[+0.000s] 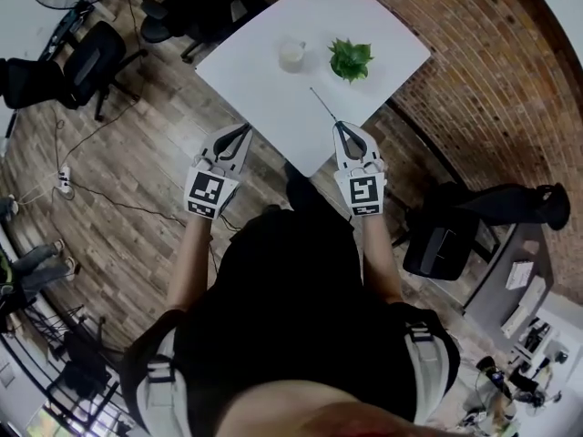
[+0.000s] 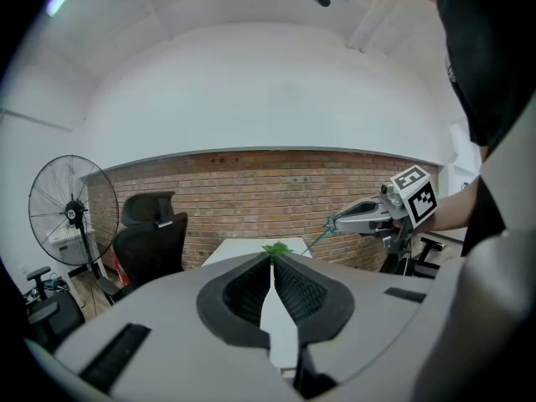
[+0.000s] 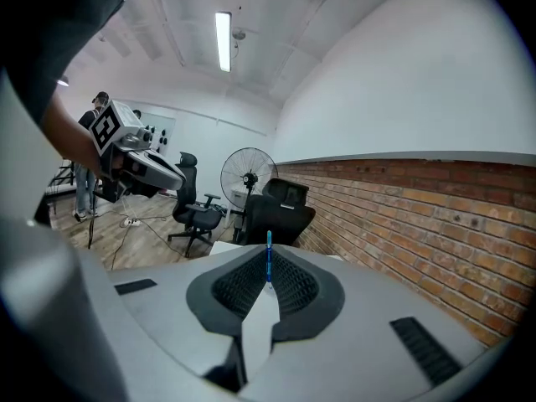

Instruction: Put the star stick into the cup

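Observation:
A white cup (image 1: 291, 55) stands on the white table (image 1: 273, 98) at its far side, beside a small green plant (image 1: 351, 59). My right gripper (image 1: 339, 125) hovers over the table's near corner, shut on the thin star stick (image 1: 323, 105), which points out towards the cup. In the right gripper view the blue stick (image 3: 269, 256) rises from between the closed pads. The left gripper view shows the teal star end (image 2: 330, 224) right at the right gripper (image 2: 360, 216). My left gripper (image 1: 240, 135) is held off the table's near left edge, shut and empty (image 2: 272, 260).
Black office chairs (image 1: 91, 57) stand on the wooden floor to the left, with a fan (image 2: 71, 212) near them. A brick wall (image 1: 474, 71) runs along the right. Another black chair (image 1: 446, 235) and a desk are at the right. Cables (image 1: 100, 198) lie on the floor.

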